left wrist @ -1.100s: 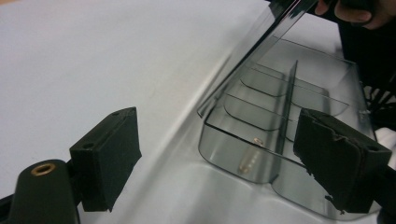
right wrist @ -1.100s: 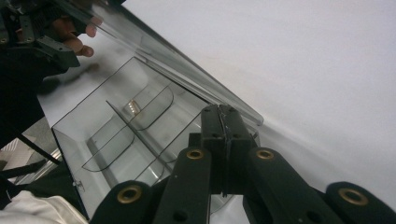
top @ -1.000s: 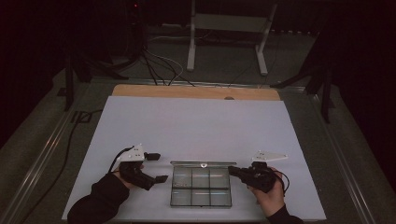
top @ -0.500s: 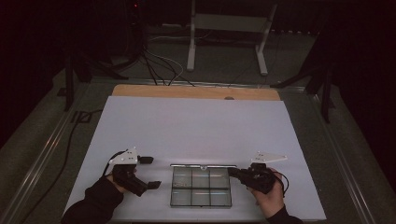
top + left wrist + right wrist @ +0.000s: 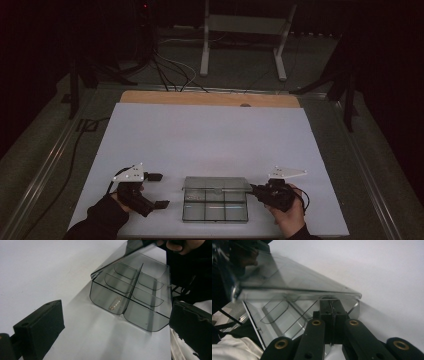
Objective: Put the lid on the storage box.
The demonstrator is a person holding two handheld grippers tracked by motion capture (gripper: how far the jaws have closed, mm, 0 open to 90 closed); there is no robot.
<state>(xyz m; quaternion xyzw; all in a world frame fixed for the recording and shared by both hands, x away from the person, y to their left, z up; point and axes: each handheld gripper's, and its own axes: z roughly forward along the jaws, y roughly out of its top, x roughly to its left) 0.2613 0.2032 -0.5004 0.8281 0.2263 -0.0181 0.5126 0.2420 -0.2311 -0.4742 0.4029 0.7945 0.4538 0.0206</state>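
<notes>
A: What took up most of the high view?

B: A white table [image 5: 210, 145] filled the middle of the frame, dark floor around it. Low in the centre sat a clear compartment box [image 5: 215, 207], its lid [image 5: 217, 183] tilted partly up along the upper edge.

A: And the grippers?

B: At lower right, the right gripper [image 5: 256, 189] was clamped on the lid's right end; in the right gripper view its jaws met on the lid's edge. At lower left, the left gripper [image 5: 159, 190] stood apart from the box, its jaws having just been opening, spread wide with nothing between them.
</notes>
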